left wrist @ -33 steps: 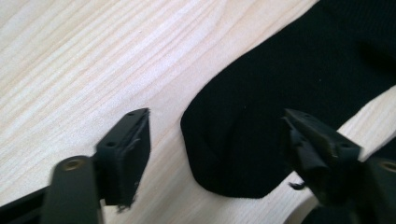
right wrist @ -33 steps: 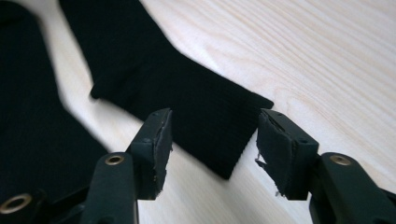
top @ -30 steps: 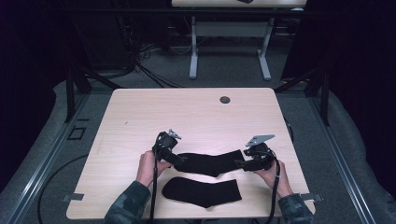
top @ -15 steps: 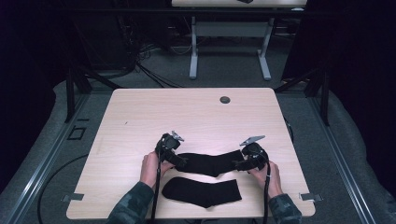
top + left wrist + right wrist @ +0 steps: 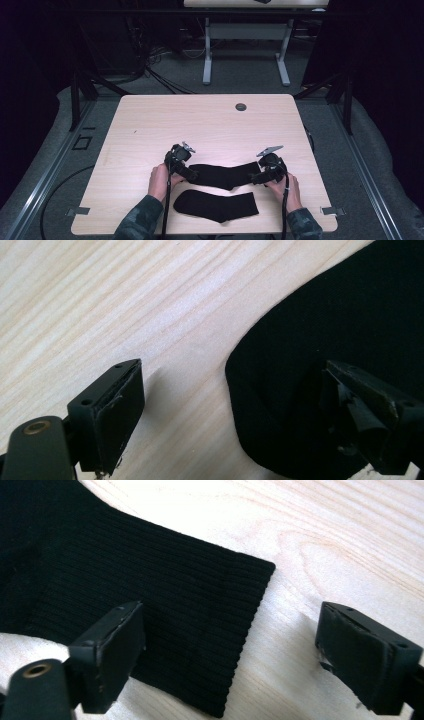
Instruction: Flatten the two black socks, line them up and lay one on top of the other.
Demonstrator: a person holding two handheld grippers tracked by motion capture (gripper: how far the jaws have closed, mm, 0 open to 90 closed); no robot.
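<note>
Two limp, light black socks: we judge the far sock [image 5: 224,175] pinchable at its ends; left hand-held gripper [image 5: 186,171] and right hand-held gripper [image 5: 260,176] have just been opening, unclamped.

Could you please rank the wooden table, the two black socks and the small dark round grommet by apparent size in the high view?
1. Light wooden table, by far the largest.
2. The two black fabric socks: the farther sock and the nearer sock look about alike, so I would not rank them.
3. Small dark round grommet, the smallest.
</note>
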